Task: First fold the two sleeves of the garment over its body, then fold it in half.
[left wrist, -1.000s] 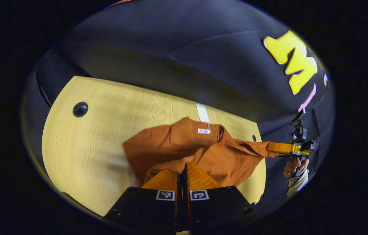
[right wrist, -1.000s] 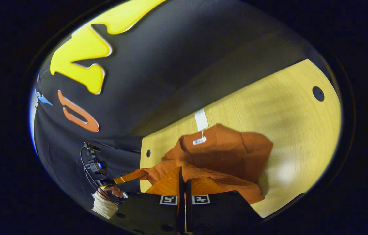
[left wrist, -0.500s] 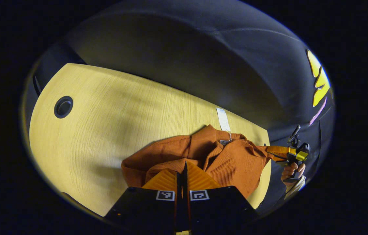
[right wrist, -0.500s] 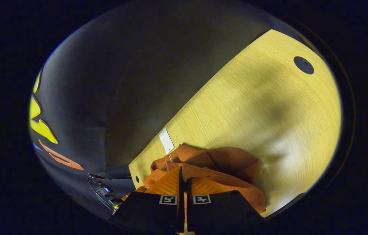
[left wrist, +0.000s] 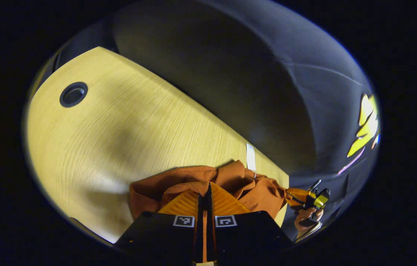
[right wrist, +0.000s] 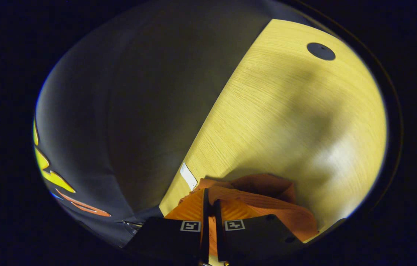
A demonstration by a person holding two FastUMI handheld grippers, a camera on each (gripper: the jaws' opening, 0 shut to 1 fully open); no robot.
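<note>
Nearest in the left gripper view, left claw point(left wrist: 205, 192) pinched narrow on a fold of the orange garment point(left wrist: 245, 188), cloth showing in the slit between both fingers. Same in the right gripper view: right claw point(right wrist: 210, 201) nipped onto a ribbed edge of that garment point(right wrist: 267, 207), fabric draped over and past the fingers. Just beyond, garment bunched in a heap on the pale wooden surface point(left wrist: 119, 129), close to its edge, white tag point(left wrist: 250, 162) lying flat behind the collar. Off to the side in the left gripper view, the right claw gripped by a hand point(left wrist: 304, 216), pulling a corner of cloth out past the surface edge. Farther back, a round cable hole point(left wrist: 73, 94).

Likely risks: cloth slipping from either pinch if the two pulls differ; a lopsided, wrinkled fold from laying the layer down while bunched; part of the garment sliding off the near edge. No containers in sight.
</note>
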